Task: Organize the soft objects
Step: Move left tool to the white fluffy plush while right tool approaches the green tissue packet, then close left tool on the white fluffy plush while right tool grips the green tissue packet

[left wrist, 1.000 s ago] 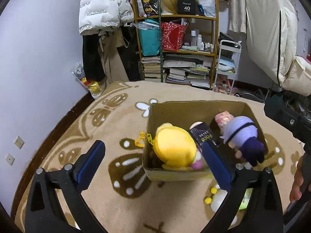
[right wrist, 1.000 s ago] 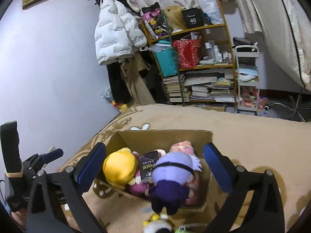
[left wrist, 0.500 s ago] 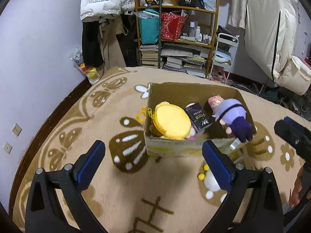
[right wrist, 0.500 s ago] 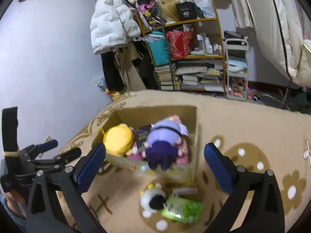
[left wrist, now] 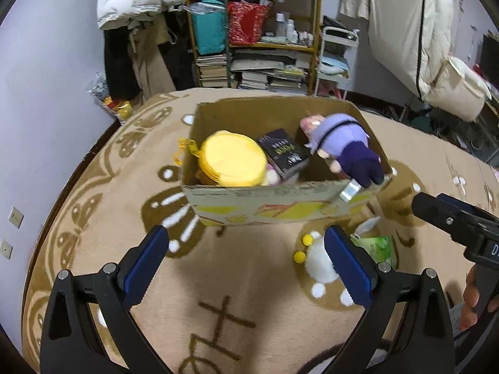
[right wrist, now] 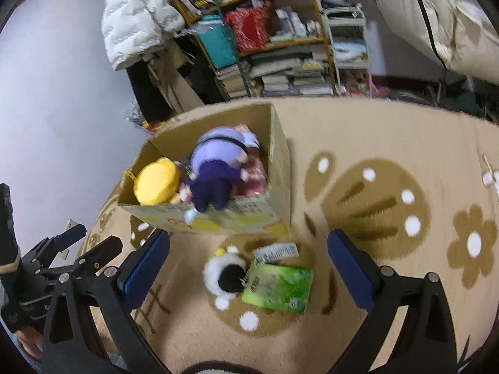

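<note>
Left gripper (left wrist: 246, 260): its blue-padded fingers are standing wide apart and gripping nothing, hanging above the rug (left wrist: 93, 193) on the near side of the cardboard box (left wrist: 280, 205).
Right gripper (right wrist: 248, 263): its fingers are likewise spread wide with nothing between them, looking down so that the loose items are lying in the gap between the two pads, probably so it can drop onto one of them.
Cardboard box: it is sitting on the rug beyond both pairs of fingertips, open at the top, serving as the collecting place.
Purple plush doll (left wrist: 346, 152): it is lying in the box toward the right finger's side, its dark legs hanging over the near rim, so it looks only loosely seated.
Yellow plush (left wrist: 232, 159): it is resting inside the box on the left finger's side, beside a black booklet (left wrist: 283, 152).
White plush (right wrist: 226, 272): it is lying on the rug outside the box, between the right gripper's fingers and nearer its left one.
Green packet (right wrist: 279, 285): it is touching the white plush, just inside the right finger.
Judgement: the two floor items are waiting to be sorted; the white plush seems the likely next pick.
</note>
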The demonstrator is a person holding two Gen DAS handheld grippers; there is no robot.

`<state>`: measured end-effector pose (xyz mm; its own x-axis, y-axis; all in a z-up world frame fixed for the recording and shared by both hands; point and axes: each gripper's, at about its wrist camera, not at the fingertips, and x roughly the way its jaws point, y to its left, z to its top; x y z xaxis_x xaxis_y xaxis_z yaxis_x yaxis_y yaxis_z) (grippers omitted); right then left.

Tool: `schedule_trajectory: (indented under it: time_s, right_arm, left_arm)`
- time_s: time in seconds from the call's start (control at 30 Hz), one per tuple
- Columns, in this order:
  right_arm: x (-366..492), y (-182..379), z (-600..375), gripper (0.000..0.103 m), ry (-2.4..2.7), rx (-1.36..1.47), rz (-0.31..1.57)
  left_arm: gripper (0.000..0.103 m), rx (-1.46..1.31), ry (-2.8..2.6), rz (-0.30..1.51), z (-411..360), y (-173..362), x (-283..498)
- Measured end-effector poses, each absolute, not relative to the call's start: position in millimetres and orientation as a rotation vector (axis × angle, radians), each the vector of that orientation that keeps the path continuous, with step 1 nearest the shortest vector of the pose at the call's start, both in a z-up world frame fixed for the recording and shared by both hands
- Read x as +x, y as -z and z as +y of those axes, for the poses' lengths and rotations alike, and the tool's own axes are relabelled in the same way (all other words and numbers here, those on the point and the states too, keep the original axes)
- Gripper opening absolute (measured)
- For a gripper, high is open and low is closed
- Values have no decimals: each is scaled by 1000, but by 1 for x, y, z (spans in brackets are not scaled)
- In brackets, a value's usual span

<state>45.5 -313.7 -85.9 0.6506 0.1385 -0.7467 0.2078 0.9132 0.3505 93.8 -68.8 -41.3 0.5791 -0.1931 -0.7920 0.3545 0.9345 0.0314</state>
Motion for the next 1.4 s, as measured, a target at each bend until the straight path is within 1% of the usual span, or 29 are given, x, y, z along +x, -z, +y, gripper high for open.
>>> schedule_trajectory:
  time_s: [0.4, 1.23, 1.4]
  right_arm:
    - [54, 132, -328, 103, 83, 536, 1011]
    - [65, 173, -343, 103, 137, 614, 1151]
    - [66, 184, -338, 103, 120, 623, 1188]
  left_arm:
    - [99, 261, 421, 938, -99, 76, 94]
    - [99, 387, 576, 1072, -155, 147, 92]
    - [99, 371, 555, 1071, -159, 151, 96]
